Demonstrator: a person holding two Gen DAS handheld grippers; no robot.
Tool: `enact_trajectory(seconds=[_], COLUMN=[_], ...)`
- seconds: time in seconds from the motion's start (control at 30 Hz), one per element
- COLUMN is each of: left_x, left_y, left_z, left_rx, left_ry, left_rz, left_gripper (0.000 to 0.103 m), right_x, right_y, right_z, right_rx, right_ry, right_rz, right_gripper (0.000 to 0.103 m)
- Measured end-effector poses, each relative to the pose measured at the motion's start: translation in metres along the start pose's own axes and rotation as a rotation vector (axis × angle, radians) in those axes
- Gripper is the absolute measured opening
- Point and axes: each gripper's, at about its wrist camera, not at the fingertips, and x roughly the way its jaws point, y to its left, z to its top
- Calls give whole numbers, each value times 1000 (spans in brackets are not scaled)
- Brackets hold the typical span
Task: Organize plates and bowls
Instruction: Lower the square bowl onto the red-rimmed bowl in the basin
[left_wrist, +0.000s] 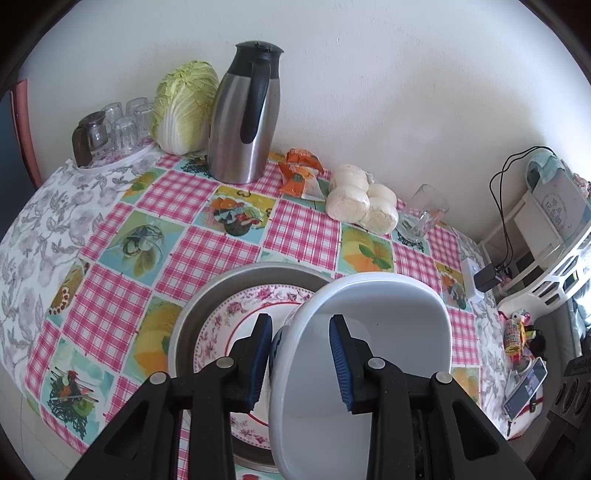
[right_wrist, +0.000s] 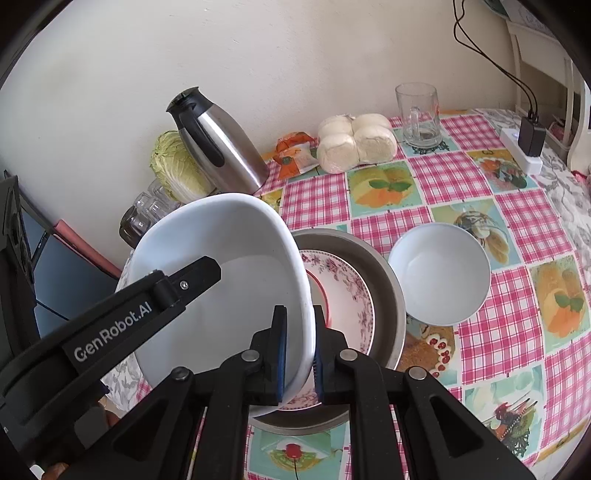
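Note:
A large white bowl (left_wrist: 388, 332) (right_wrist: 221, 240) hangs tilted over a metal basin (left_wrist: 192, 310) (right_wrist: 386, 295) that holds a floral plate (left_wrist: 236, 314) (right_wrist: 347, 291). My left gripper (left_wrist: 301, 321) is shut on the bowl's wall, one pad outside and one inside. One of its fingers (right_wrist: 192, 277) shows inside the bowl in the right wrist view. My right gripper (right_wrist: 299, 310) is shut on the bowl's opposite rim. A smaller white bowl (right_wrist: 439, 273) sits upright on the checked tablecloth, to the right of the basin.
Along the wall stand a steel thermos (left_wrist: 240, 122), a cabbage (left_wrist: 184, 107), a tray of glasses (left_wrist: 118, 125), snack packets (left_wrist: 299, 173), bagged buns (left_wrist: 362, 206) and a glass mug (left_wrist: 421, 214). A power strip (right_wrist: 524, 147) and a phone (left_wrist: 524, 387) lie at the right table edge.

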Motion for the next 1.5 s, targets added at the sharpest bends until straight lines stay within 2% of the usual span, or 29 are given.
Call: enact_trajectory(seconds=[0.33,0.83,1.0,1.5], left_x=[12,25,24,16], left_y=[3,30,38,42], left_z=[-4,-1,1,4], left_rx=[-6,-84,-109,-123], left_ry=[33,78,69,49], left_rz=[9,-8,9,-27], left_gripper=[35,35,35,37], right_x=[10,31,32,26], right_y=[-11,-4,-4,-2], right_z=[0,-3,-2,0], right_rx=[26,28,32,37], right_ry=[40,84,70,68], right_rz=[13,12,-2,13], right_gripper=[13,15,15,16])
